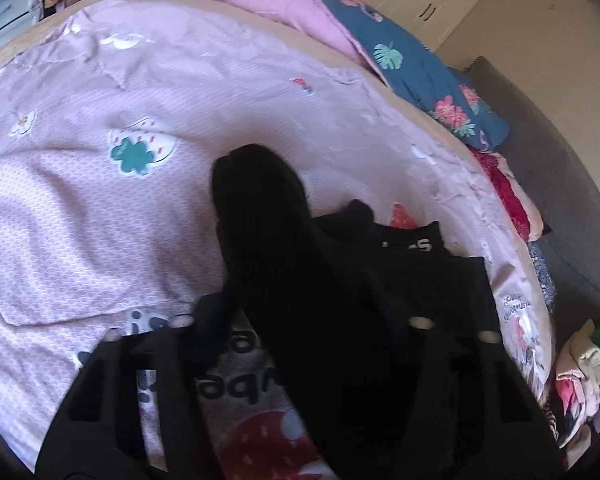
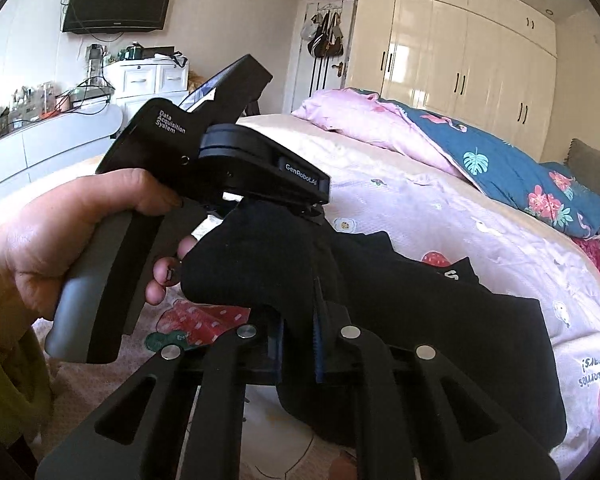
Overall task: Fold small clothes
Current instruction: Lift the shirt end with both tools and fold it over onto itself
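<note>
— Where's the black sock point(image 2: 260, 264)?

— Held up over the pink printed bedsheet point(image 1: 80, 200), strung between both tools. The right gripper point(image 2: 300, 344) is clamped tight on its lower part.

— And the left gripper point(image 1: 296, 320)?

— The sock runs between its fingers, but whether they pinch it I cannot tell. The person's left hand point(image 2: 40, 248) grips that handle.

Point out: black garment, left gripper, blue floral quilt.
black garment point(image 2: 440, 320), right wrist view, flat middle of the fabric
left gripper point(image 2: 308, 210), right wrist view, tip clamping the garment
blue floral quilt point(image 2: 500, 160), right wrist view, leaf-print area
</note>
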